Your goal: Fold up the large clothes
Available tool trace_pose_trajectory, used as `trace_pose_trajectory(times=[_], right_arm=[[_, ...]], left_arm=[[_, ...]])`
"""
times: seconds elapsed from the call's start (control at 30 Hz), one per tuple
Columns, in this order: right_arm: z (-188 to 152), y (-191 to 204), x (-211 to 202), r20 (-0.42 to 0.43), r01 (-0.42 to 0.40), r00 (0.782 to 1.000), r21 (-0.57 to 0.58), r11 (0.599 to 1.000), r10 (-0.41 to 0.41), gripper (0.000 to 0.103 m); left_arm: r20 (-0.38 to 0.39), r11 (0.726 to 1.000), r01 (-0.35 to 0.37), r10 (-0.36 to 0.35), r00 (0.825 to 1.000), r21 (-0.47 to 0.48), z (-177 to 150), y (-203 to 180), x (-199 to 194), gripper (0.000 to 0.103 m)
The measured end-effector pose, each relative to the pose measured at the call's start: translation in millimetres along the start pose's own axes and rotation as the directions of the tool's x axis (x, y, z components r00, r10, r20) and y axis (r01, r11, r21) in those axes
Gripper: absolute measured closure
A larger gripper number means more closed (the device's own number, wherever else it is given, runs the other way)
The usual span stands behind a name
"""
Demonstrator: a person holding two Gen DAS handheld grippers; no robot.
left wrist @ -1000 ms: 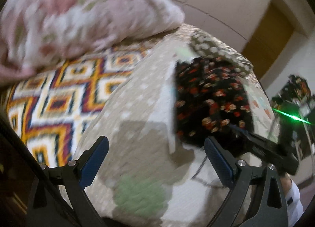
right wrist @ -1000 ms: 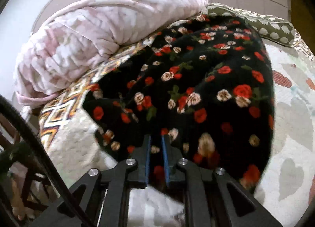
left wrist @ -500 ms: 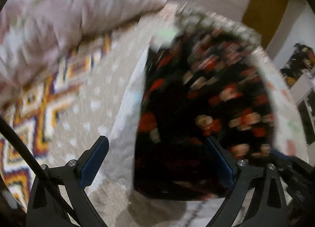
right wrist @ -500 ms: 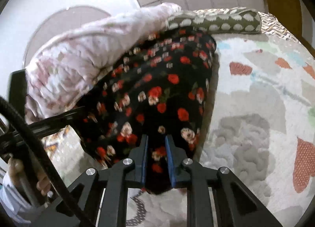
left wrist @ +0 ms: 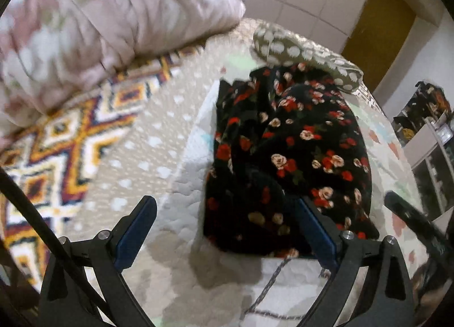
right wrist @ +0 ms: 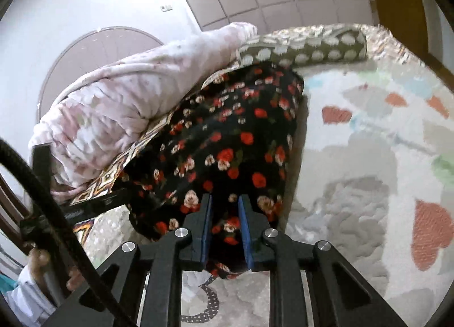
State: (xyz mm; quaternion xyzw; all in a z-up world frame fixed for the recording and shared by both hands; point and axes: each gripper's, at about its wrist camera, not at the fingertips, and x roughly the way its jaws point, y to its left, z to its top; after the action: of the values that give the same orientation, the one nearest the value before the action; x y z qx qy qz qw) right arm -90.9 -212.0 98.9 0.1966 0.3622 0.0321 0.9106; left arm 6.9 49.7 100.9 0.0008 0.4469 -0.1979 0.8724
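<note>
Right hand-held gripper (right wrist: 224,207): blue pads narrowed onto the near hem of the black floral-print garment (right wrist: 227,139), pinching a fold of cloth between them.
Left hand-held gripper (left wrist: 224,213): jaws spread wide, gripping nothing; its right pad lies against the garment's near edge.
Garment: folded heap on the pale quilted bed cover (right wrist: 354,162), stretching ahead of both grippers toward the olive polka-dot bolster (right wrist: 306,50).
Left of it: rolled pink blanket (left wrist: 99,23).
Pose: both angled downward.
</note>
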Motion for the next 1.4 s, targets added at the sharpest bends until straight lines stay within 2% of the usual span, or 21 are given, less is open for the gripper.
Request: trace_pose_trajectory(times=[0.1, 0.17, 0.27, 0.37, 0.43, 0.53, 0.6, 0.63, 0.7, 0.77, 0.87, 0.93, 1.0, 1.1, 1.2, 1.27, 1.33, 1.4], right_arm=[[-5.4, 3.5, 23.7, -0.060, 0.028, 0.998, -0.003, 1.000, -0.028, 0.082], [-15.9, 2.0, 48.5, -0.147, 0.051, 0.988, -0.016, 0.999, -0.052, 0.078], [-15.9, 0.6, 40.3, -0.121, 0.049, 0.992, 0.015, 0.999, -0.047, 0.076], [-13.5, 1.4, 23.0, -0.098, 0.034, 0.995, 0.017, 0.999, -0.033, 0.061], [-13.8, 1.6, 9.9, -0.067, 0.057, 0.996, 0.001, 0.998, -0.057, 0.057], [-19.0, -1.4, -7.4, -0.040, 0.063, 0.997, 0.013, 0.998, -0.063, 0.056], [-24.0, -1.6, -18.3, -0.025, 0.067, 0.998, 0.027, 0.997, -0.066, 0.055], [-28.6, -1.7, -25.8, -0.012, 0.071, 0.997, 0.032, 0.997, -0.070, 0.055], [-33.5, 1.0, -32.7, 0.005, 0.082, 0.997, 0.033, 0.996, -0.082, 0.050], [-41.1, 2.7, -41.0, 0.019, 0.098, 0.995, 0.031, 0.995, -0.098, 0.046], [-51.0, 4.4, -50.7, 0.028, 0.105, 0.994, 0.035, 0.994, -0.106, 0.046], [-56.4, 3.9, -55.8, 0.025, 0.113, 0.993, 0.049, 0.992, -0.114, 0.046], [-60.1, 3.8, -58.4, 0.023, 0.118, 0.993, 0.061, 0.991, -0.119, 0.045], [-66.1, 2.7, -60.5, 0.011, 0.127, 0.992, 0.079, 0.989, -0.128, 0.042], [-72.2, 3.3, -57.7, -0.009, 0.136, 0.991, 0.079, 0.988, -0.136, 0.041], [-77.4, 4.3, -53.3, -0.032, 0.150, 0.989, 0.074, 0.986, -0.148, 0.040], [-82.5, 5.1, -49.2, -0.048, 0.163, 0.986, 0.070, 0.984, -0.160, 0.040], [-86.5, 4.7, -46.1, -0.060, 0.175, 0.983, 0.069, 0.982, -0.171, 0.040]], left_arm=[[0.065, 0.998, -0.058, 0.056, 0.996, 0.029, -10.4, -1.8, -24.3, 0.005], [0.113, 0.994, -0.103, 0.098, 0.989, 0.044, -14.2, -2.7, -38.5, 0.005], [0.210, 0.983, -0.172, 0.155, 0.965, 0.064, -17.7, -1.8, -63.1, 0.005], [0.301, 0.973, -0.216, 0.184, 0.936, 0.078, -16.5, -2.5, -82.4, 0.004], [0.311, 0.974, -0.208, 0.172, 0.935, 0.088, -16.0, -5.0, -88.2, 0.004], [0.286, 0.981, -0.158, 0.121, 0.951, 0.110, -20.1, -10.1, -93.4, 0.004], [0.302, 0.981, -0.162, 0.123, 0.945, 0.110, -26.4, -15.7, -99.3, 0.004], [0.328, 0.978, -0.181, 0.137, 0.935, 0.107, -30.0, -19.1, -104.5, 0.004], [0.395, 0.967, -0.238, 0.185, 0.900, 0.089, -36.1, -24.9, -118.2, 0.004], [0.453, 0.963, -0.263, 0.208, 0.867, 0.061, -40.4, -28.4, -133.8, 0.004], [0.497, 0.971, -0.239, 0.196, 0.845, 0.023, -43.8, -28.2, -155.2, 0.001], [0.501, 0.979, -0.204, 0.166, 0.850, 0.023, -44.3, -27.8, -165.2, 0.001], [0.491, 0.988, -0.147, 0.102, 0.865, 0.054, -45.8, -29.5, -170.7, 0.001], [0.475, 0.989, -0.108, 0.048, 0.879, 0.098, -51.9, -33.5, -166.0, 0.001], [0.387, 0.974, -0.167, 0.096, 0.917, 0.155, -58.3, -44.9, -139.2, 0.001], [0.311, 0.970, -0.166, 0.105, 0.945, 0.176, -63.3, -47.7, -116.6, 0.001], [0.244, 0.969, -0.168, 0.121, 0.962, 0.181, -69.5, -48.4, -94.4, 0.001], [0.187, 0.966, -0.176, 0.141, 0.972, 0.190, -76.8, -48.8, -70.0, 0.001]])
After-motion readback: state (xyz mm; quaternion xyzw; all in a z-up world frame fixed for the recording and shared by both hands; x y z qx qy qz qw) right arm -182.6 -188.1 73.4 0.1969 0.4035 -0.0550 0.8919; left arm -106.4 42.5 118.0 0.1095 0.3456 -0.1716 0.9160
